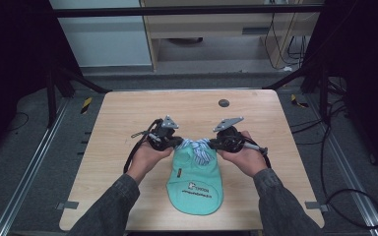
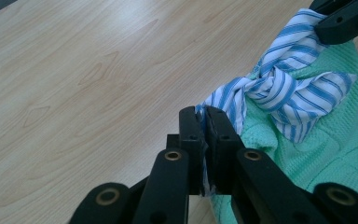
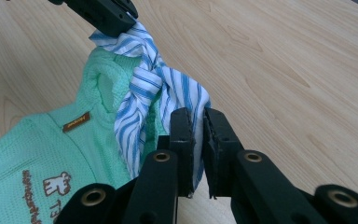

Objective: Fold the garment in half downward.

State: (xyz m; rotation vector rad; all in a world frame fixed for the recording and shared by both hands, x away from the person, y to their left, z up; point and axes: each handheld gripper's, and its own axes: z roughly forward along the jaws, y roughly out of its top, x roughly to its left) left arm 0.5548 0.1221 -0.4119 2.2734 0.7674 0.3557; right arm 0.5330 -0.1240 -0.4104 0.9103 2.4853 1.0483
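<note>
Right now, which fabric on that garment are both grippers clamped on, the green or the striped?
The blue-and-white striped collar, knotted at the neck. The left gripper and right gripper each pinch one end; the green knit body hangs free.

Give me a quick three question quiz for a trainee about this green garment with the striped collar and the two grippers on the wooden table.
1. True or false: the left gripper is shut on the striped collar.
2. What does the right gripper pinch? A) green garment hem B) striped collar C) nothing
3. Which part of the green garment lies nearest the person: the collar end or the printed logo end?

Key: 1 true. 2 B. 3 the printed logo end; in the high view the collar points away toward the far side of the table.
</note>
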